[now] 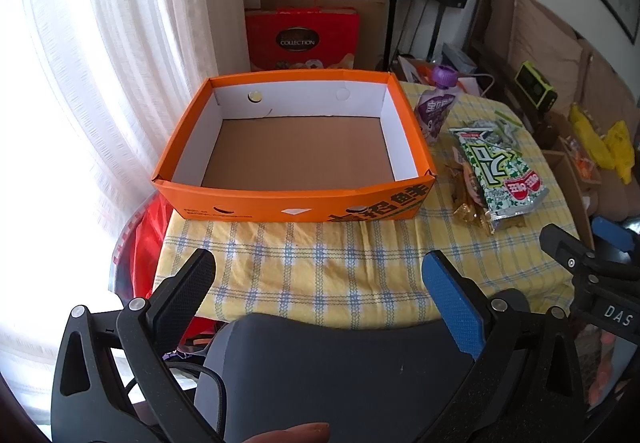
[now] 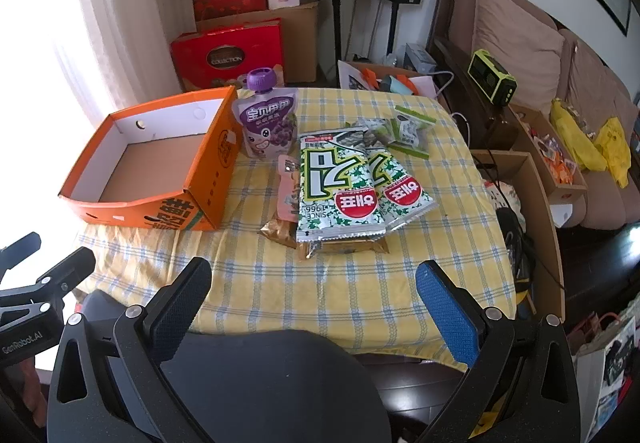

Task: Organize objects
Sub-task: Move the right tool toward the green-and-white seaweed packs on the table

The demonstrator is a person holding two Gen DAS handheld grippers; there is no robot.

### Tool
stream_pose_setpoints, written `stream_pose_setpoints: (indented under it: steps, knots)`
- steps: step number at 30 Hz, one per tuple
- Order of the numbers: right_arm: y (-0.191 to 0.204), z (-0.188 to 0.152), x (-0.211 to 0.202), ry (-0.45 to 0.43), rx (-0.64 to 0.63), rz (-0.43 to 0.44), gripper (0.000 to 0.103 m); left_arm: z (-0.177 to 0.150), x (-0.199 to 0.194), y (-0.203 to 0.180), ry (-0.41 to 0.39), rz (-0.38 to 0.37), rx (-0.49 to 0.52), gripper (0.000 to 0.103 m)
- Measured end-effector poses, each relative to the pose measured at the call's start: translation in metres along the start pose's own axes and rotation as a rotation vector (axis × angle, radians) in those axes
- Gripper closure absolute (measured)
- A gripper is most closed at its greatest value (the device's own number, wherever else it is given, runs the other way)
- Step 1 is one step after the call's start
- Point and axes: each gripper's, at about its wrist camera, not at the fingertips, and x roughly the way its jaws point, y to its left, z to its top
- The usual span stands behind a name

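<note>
Both claws, left claw (image 1: 318, 275) and right claw (image 2: 314, 281), tilt downward, spread wide, seemingly empty.

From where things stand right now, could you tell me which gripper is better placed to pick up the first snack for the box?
Probably the right gripper: it is open and faces the seaweed packets directly. The left gripper, also open, faces the empty orange box, with the snacks off to its right.

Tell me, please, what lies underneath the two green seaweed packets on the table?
Under the seaweed packets a gold wrapper pokes out, and a pink packet beside it. Whatever else lies beneath is covered.
</note>
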Motion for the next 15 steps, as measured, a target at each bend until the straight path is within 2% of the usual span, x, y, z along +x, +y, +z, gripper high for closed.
stream_pose_setpoints:
  steps: [9, 15]
  knots:
    - [-0.012, -0.001, 0.010, 0.011, 0.010, -0.001, 0.000, 0.000, 0.007, -0.010, 0.003, 0.012, 0.034, 0.000]
    - [-0.030, 0.004, 0.023, 0.024, 0.026, -0.017, 0.000, 0.002, 0.011, -0.011, -0.013, -0.008, 0.043, 0.000]
